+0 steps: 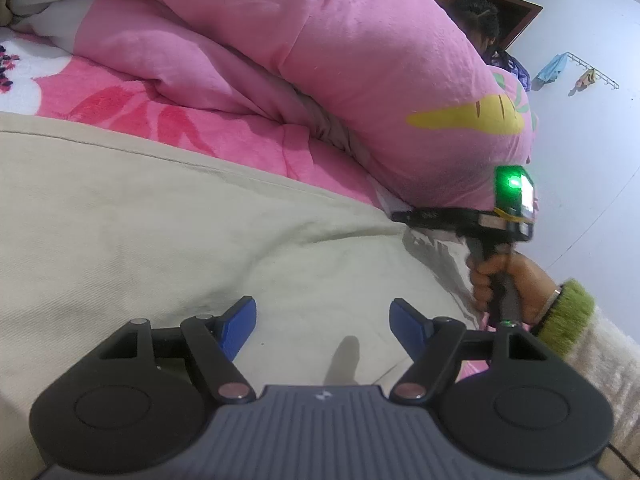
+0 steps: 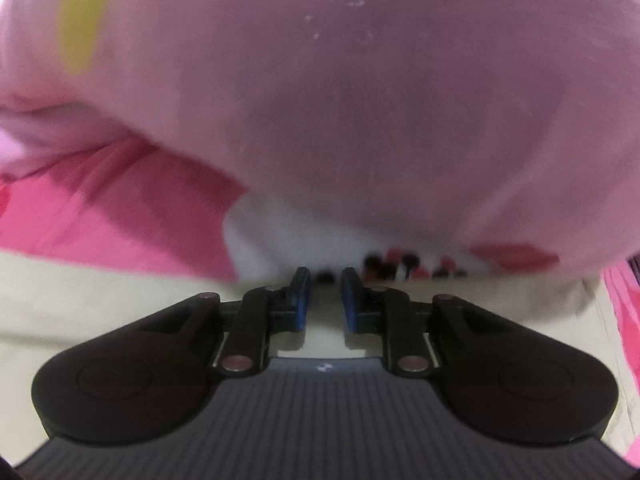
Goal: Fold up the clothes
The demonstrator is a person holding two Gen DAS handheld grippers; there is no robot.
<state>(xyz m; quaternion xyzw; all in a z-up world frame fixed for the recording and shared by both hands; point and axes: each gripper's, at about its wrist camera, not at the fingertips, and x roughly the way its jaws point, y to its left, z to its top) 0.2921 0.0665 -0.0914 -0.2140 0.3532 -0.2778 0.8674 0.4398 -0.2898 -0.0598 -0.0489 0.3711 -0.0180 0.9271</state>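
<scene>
- Left wrist view: the left gripper (image 1: 323,322), black with blue pads, hangs with its jaws spread wide and nothing between them; the beige cotton garment (image 1: 168,232) lies flat directly beneath and ahead of it, spreading away to its left.
- To the right of that claw, the right gripper (image 1: 400,215) reaches over the garment's far right edge, held by the person's right hand (image 1: 504,284), which wears a fuzzy green cuff (image 1: 568,312). A green light glows on top of the tool.
- Right wrist view: the right claw (image 2: 325,294) has its blue pads drawn close with a narrow gap left between them; beige cloth (image 2: 112,312) shows under and between them, but I cannot tell whether any of it is pinched.
- Just ahead of the right claw, a puffy pink quilt with a yellow carrot-like print (image 2: 360,100) fills the view, blurred and very near, crowding the garment's far edge.
- In the left wrist view the same quilt (image 1: 320,60) is heaped beyond the garment, over a pink flowered bedsheet (image 1: 120,108).
- Far to the right, small cloths hang on a wall rack (image 1: 592,74).
- The garment looks pale, slightly creased, with a stitched seam running along its far edge.
</scene>
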